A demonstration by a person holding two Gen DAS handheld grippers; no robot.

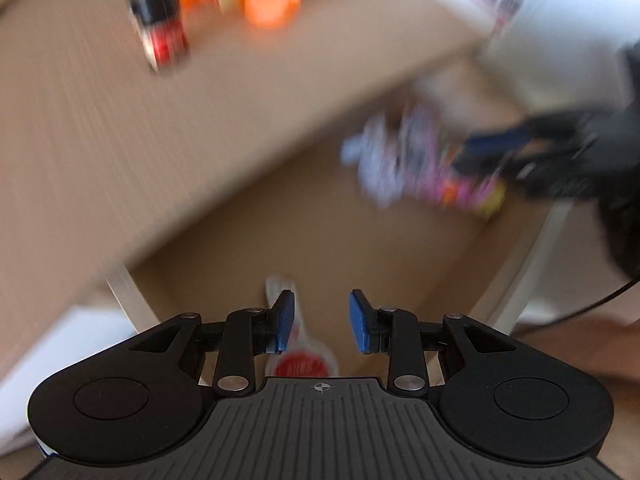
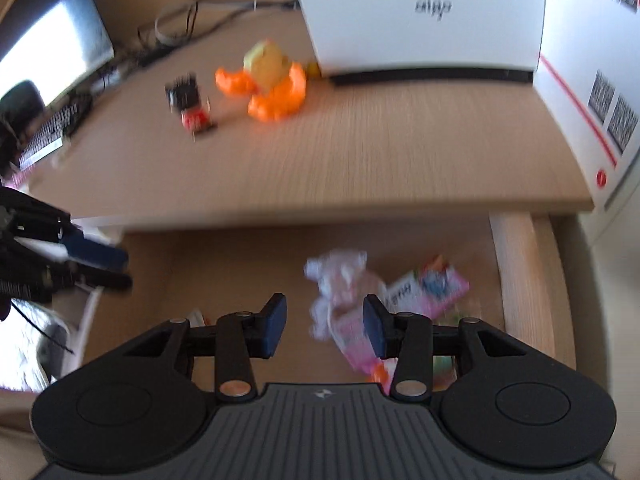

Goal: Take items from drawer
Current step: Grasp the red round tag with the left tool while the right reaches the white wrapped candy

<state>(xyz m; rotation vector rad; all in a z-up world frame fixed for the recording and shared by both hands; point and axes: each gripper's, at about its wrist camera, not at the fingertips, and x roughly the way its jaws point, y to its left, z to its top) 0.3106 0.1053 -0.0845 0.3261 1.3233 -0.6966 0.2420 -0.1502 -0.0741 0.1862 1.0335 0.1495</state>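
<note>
Nearest, left gripper (image 1: 322,318) over the open drawer (image 1: 280,220), jaws apart, gripping nothing; below the pads, a white packet with a red label (image 1: 302,360) on the drawer floor. Right gripper (image 2: 325,326) also over the drawer, jaws parted and empty, a blurred white-and-pink packet (image 2: 340,296) lying between and beneath them, a pink box (image 2: 432,290) just beside. Farther, on the desk (image 2: 360,152): a small black-and-red figure (image 2: 190,104), an orange-and-yellow duck toy (image 2: 268,80), a white box (image 2: 420,16) behind.
</note>
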